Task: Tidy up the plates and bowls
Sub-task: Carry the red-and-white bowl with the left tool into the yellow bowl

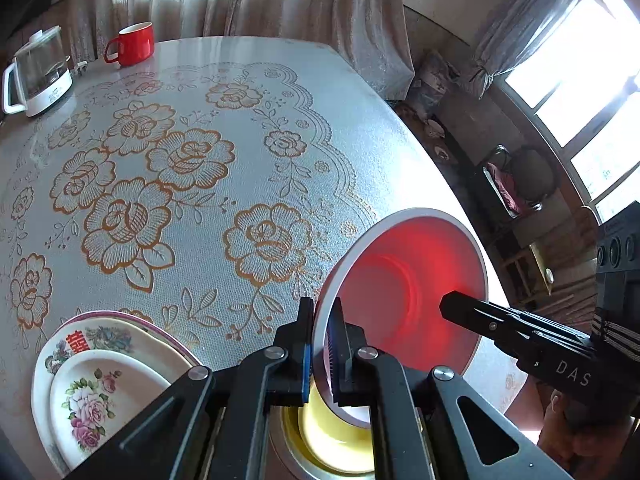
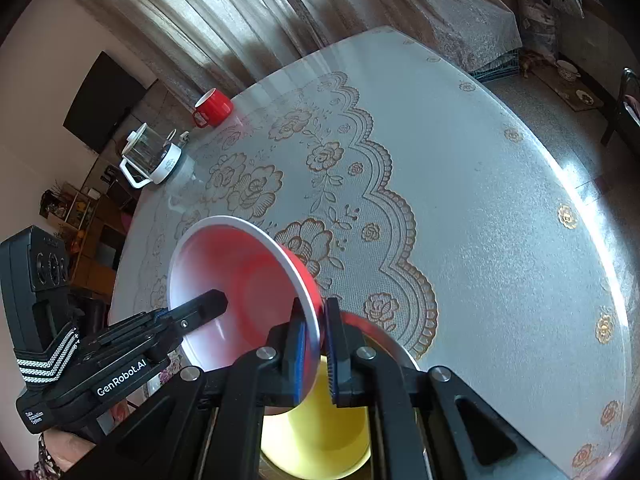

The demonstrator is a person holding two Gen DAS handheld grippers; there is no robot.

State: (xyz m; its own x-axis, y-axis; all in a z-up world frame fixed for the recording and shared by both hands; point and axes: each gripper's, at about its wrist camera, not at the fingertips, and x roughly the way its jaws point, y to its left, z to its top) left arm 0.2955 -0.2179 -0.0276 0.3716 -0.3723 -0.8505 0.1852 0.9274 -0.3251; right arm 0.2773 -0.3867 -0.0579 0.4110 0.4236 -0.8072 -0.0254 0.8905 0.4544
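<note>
A red bowl with a white inside is held up in the air between both grippers; it also shows in the right wrist view. My left gripper is shut on its left rim. My right gripper is shut on its right rim and shows in the left wrist view. A yellow bowl sits in a grey bowl right below; it shows in the right wrist view too. Two stacked floral plates lie at lower left.
A round table with a rose-patterned cloth stretches ahead. A red mug and a glass kettle stand at its far edge. Curtains hang behind. Chairs and floor clutter lie right of the table.
</note>
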